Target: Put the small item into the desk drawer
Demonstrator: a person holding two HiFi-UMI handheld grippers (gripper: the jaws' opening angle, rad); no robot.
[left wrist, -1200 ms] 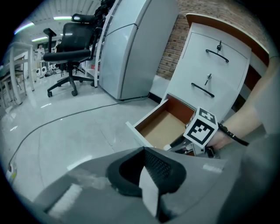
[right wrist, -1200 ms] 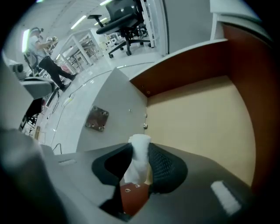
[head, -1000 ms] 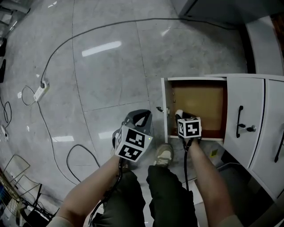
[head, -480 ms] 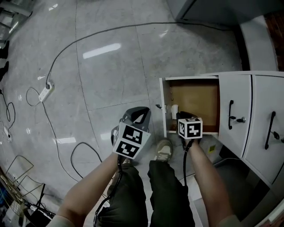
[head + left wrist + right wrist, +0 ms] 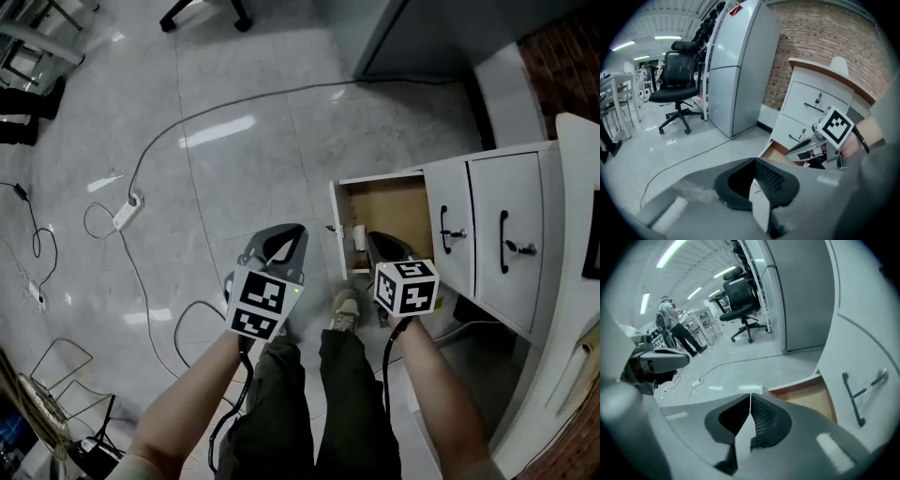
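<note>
Right gripper (image 5: 377, 242): jaws closing, pads all but together in its own view, nothing between them, so it carries nothing. Left gripper (image 5: 287, 232): jaws pressed together too, also empty, parked over bare floor on the outer side of the drawer. The small white item (image 5: 359, 236) sits inside the open desk drawer (image 5: 394, 202), upright as far as I can tell, in the corner just behind the front panel (image 5: 337, 225) and nearest to me. It's too small in the head view to name more exactly. My read is that the placing is done and what's left is shutting the drawer. What the next move turns on: the drawer stands pulled out of the white desk cabinet (image 5: 487, 234) toward the head view's left, so it travels left-right across that view and the push has to go rightward on the front panel. The right gripper's tips hang over the drawer's near edge, just beside the item, so it's on the wrong side of the panel for a push. The left gripper is already outboard of the panel, near its small handle (image 5: 330, 228), and looks like the better arm. One risk is clipping the item if I swing the right gripper out across that corner, so I'd lift clear first.
</note>
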